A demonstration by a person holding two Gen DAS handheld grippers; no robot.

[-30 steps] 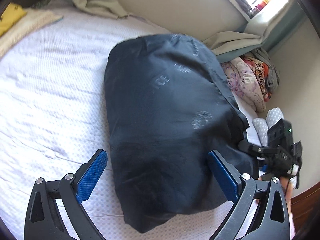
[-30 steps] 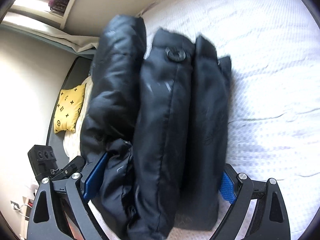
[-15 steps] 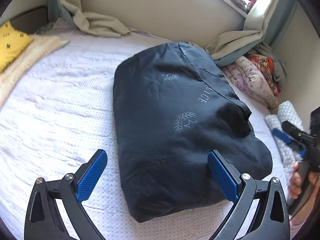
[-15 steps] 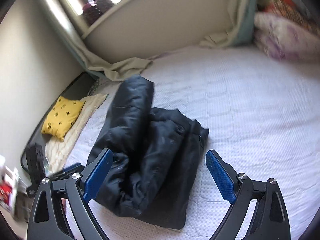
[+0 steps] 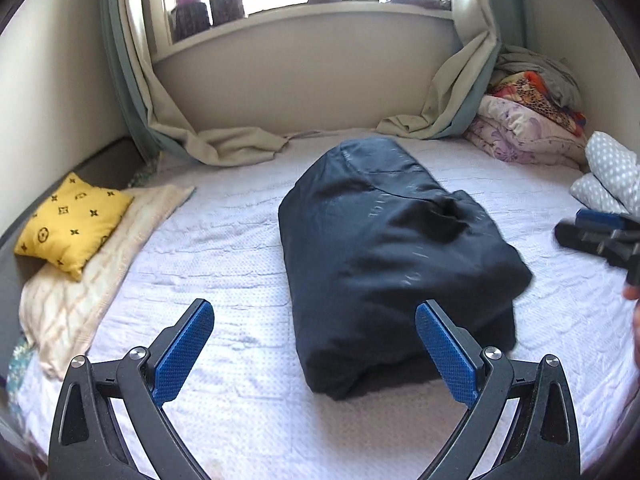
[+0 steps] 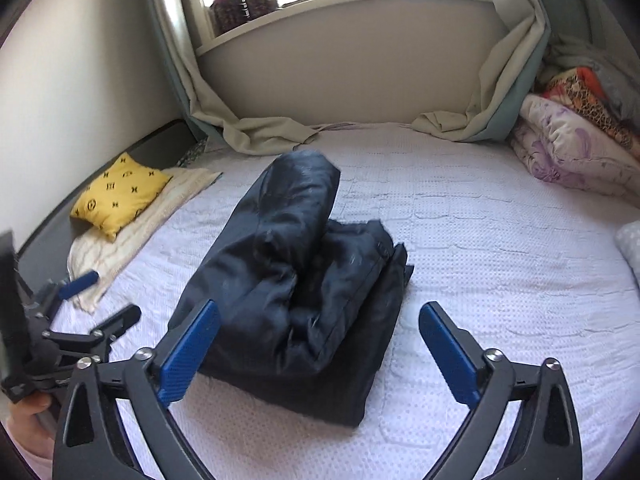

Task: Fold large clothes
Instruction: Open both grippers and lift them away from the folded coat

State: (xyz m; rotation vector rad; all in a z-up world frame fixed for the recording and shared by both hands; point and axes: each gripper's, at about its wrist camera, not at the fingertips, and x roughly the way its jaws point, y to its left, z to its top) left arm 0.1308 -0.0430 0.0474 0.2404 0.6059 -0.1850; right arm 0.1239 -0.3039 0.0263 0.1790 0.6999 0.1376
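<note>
A dark navy padded jacket (image 5: 392, 248) lies folded into a thick bundle in the middle of the white bedspread (image 5: 224, 240). In the right wrist view the jacket (image 6: 296, 280) shows its stacked folded layers. My left gripper (image 5: 314, 350) is open and empty, held back from the jacket's near end. My right gripper (image 6: 320, 354) is open and empty, also held back from the jacket. The right gripper also shows at the right edge of the left wrist view (image 5: 600, 236). The left gripper also shows at the lower left of the right wrist view (image 6: 76, 320).
A yellow patterned cushion (image 5: 74, 224) lies on a cream blanket (image 5: 92, 280) at the left. Folded floral quilts (image 5: 524, 124) and a dotted pillow (image 5: 612, 176) sit at the right. Curtains (image 5: 224, 144) pool at the wall under the window sill with jars (image 5: 208, 8).
Both grippers have pulled back and up from the jacket. The right gripper, which straddled the folded bundle, is now clear of it. The jacket stays folded on the bed.
</note>
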